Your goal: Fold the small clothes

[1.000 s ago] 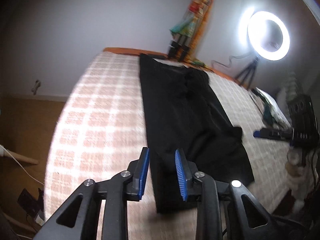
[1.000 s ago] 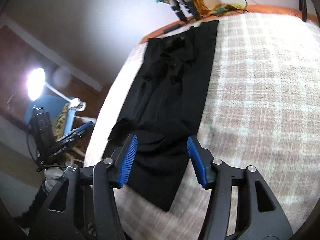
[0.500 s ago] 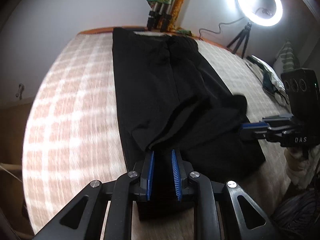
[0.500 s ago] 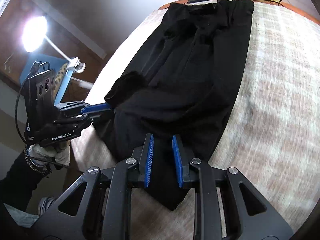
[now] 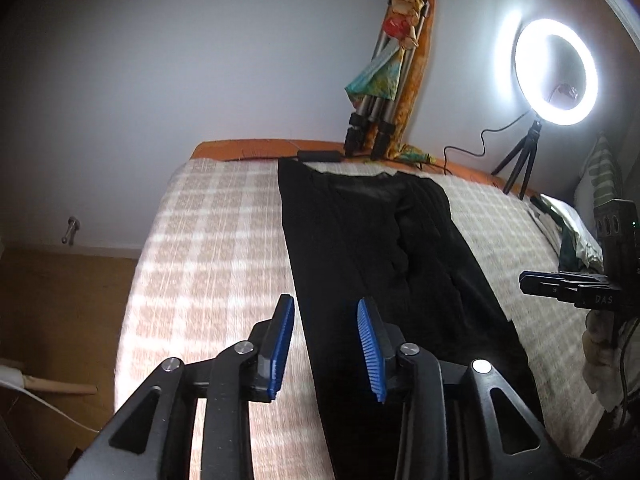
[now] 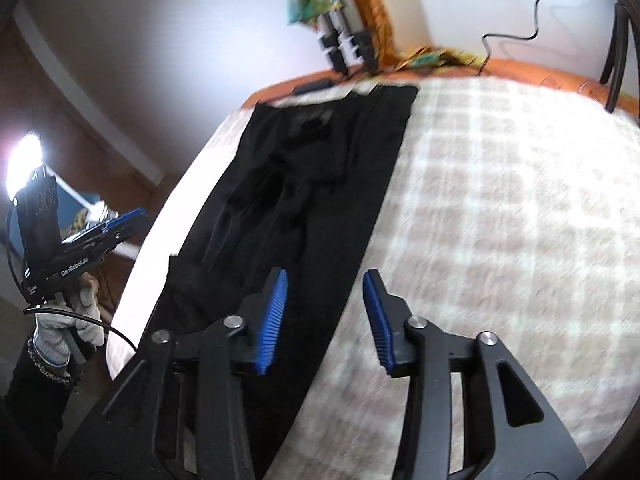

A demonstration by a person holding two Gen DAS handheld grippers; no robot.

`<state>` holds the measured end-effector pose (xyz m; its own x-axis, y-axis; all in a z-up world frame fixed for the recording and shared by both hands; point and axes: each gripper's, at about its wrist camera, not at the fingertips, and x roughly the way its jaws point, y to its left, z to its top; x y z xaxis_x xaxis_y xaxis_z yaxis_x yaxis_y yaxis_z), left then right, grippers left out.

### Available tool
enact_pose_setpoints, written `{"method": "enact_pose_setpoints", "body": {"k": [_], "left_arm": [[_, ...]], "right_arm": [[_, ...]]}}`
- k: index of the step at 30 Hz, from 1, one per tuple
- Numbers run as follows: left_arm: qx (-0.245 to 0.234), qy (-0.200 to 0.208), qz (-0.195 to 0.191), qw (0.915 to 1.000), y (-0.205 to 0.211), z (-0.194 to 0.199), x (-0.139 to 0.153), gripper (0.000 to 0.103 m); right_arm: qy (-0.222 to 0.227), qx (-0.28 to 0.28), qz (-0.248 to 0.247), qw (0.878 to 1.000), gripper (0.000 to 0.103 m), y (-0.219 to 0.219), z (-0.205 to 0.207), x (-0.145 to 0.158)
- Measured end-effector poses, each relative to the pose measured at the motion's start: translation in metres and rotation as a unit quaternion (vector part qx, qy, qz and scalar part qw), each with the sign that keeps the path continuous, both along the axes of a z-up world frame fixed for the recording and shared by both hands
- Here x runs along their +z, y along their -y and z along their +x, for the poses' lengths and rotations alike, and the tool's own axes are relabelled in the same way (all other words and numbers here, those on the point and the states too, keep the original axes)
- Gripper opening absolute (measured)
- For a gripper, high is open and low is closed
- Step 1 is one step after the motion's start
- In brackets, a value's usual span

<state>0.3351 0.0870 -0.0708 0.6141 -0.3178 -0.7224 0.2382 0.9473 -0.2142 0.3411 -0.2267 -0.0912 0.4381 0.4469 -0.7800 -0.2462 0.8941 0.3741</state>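
On the checked bed (image 5: 208,248) the black trousers (image 5: 372,248) lay flat lengthwise, the doubled-over flap gone. Your left claw (image 5: 326,346) and right claw (image 6: 325,322) had just opened and held nothing, each straddling one long edge; first fold released, next pending.

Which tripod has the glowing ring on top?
The small black tripod standing alone under the ring light. The silver tripod leaning on the wall is wrapped in colourful cloth.
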Motion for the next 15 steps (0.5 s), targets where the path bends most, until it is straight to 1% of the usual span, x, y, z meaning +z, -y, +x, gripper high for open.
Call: {"method": "enact_pose_setpoints", "body": {"k": [1, 3, 5, 6, 10, 15], "left_arm": [[-0.003, 0.000, 0.001, 1.0000, 0.000, 0.006, 0.001, 0.037], [-0.011, 0.003, -0.001, 0.9999, 0.003, 0.020, 0.003, 0.048], [-0.011, 0.006, -0.003, 0.9999, 0.003, 0.033, 0.003, 0.056], [-0.009, 0.007, -0.005, 0.9999, 0.004, 0.042, 0.002, 0.058], [0.001, -0.010, -0.033, 0.9994, -0.001, 0.080, -0.009, 0.058], [0.002, -0.021, -0.030, 0.9993, 0.000, 0.124, -0.027, 0.059]], "right_arm": [[0.003, -0.004, -0.002, 1.000, 0.043, 0.003, 0.007, 0.002], [0.007, -0.006, -0.007, 1.000, 0.043, 0.004, 0.022, 0.005], [0.007, -0.008, -0.010, 1.000, 0.043, 0.005, 0.041, 0.005], [0.008, -0.015, -0.011, 1.000, 0.044, 0.006, 0.050, 0.005], [-0.003, -0.043, 0.013, 0.999, 0.044, 0.019, 0.089, -0.008], [-0.009, -0.065, 0.008, 0.998, 0.044, 0.025, 0.129, -0.026]]}}
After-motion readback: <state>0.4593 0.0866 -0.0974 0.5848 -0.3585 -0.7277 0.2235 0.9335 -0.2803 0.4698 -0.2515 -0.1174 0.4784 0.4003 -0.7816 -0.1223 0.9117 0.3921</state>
